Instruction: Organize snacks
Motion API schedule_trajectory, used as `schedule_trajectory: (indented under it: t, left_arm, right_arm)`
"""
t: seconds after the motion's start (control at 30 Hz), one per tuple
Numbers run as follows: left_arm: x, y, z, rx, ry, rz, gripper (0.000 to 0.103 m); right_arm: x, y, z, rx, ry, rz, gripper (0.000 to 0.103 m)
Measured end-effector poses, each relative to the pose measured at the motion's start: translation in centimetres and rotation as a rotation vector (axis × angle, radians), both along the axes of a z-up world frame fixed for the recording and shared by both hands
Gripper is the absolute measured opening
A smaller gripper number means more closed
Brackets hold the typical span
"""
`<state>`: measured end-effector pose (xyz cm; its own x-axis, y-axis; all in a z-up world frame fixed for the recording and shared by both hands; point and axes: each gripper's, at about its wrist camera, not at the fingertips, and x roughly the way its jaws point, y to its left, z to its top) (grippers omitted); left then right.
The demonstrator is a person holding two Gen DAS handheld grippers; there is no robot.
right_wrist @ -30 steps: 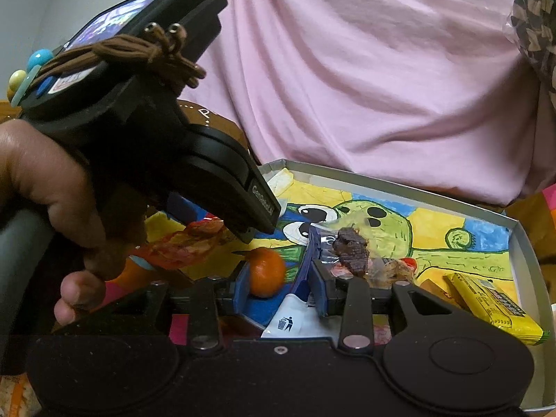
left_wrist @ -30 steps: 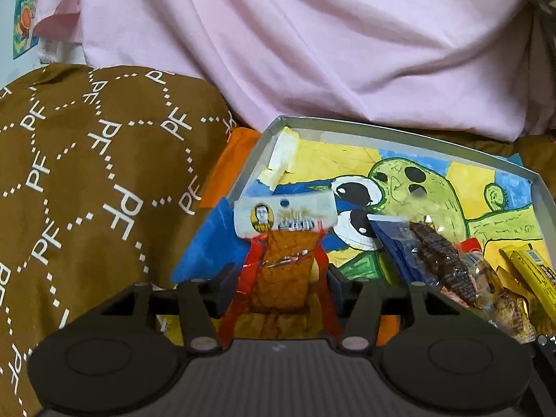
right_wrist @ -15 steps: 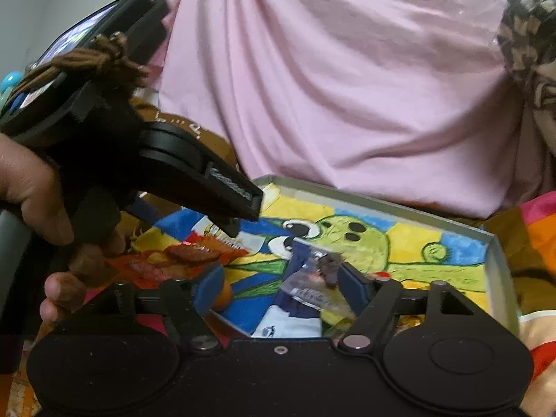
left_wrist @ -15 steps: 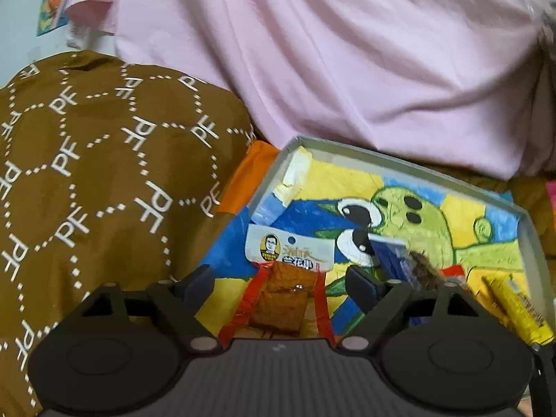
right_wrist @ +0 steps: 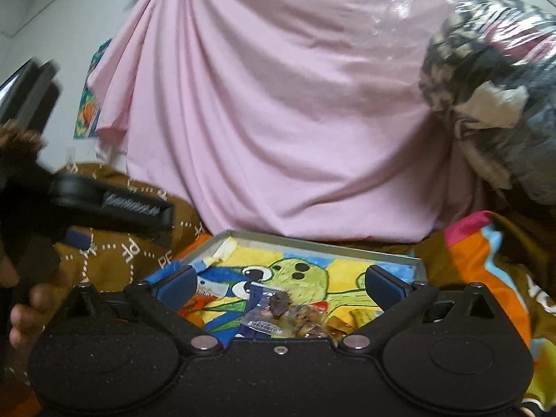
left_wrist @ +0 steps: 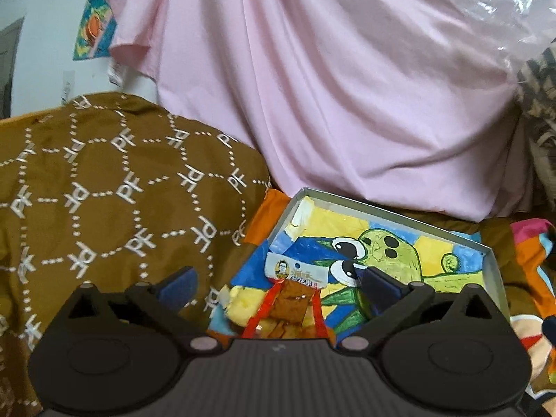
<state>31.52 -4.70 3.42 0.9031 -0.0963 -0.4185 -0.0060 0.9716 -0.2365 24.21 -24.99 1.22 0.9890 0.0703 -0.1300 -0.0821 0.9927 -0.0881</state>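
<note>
A: Both tools have just been opening. The left tool (left_wrist: 278, 286) and right tool (right_wrist: 279, 283) now stand wide, nothing gripped, and both have backed up off the tray (left_wrist: 488, 253).

B: Where did the snacks end up?

A: The red packet (left_wrist: 290, 297) lies at the tray's near left edge; the clear packet (right_wrist: 266, 311) sits mid-tray, near edge, beside other wrappers.

B: So that's release done?

A: I'd judge so. Next calls for finding another loose snack; none shows outside the tray.

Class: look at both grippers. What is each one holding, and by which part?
Nothing. The left gripper and right gripper have just been opening; both packets lie loose in the tray.
</note>
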Motion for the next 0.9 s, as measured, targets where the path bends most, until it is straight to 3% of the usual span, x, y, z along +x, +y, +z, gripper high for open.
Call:
schedule_trajectory:
  t: [0.17,0.4,0.63,0.9]
  left_arm:
    - [-3.9,0.7,0.2,-0.015,-0.008,0.029,0.103]
    - [-8.8,1.2,-0.1,0.042,-0.008,0.02,0.103]
    - [-12.9,2.1,-2.0,0.082,0.035,0.007,0.103]
    - [-16.4,3.7,-3.4,0.061,0.089,0.013,0.103]
  right_arm:
    - [-3.0,-1.2,1.2,0.064,-0.002,-0.04,0.102]
    - [-7.6,-2.8,1.7,0.126,-0.001,-0.091,0.102]
    - [-11.6,-2.9,1.5,0.112,0.02,-0.108,0.102]
    - [-14.9,-2.3,-0.1,0.098,0.139,-0.121,0.102]
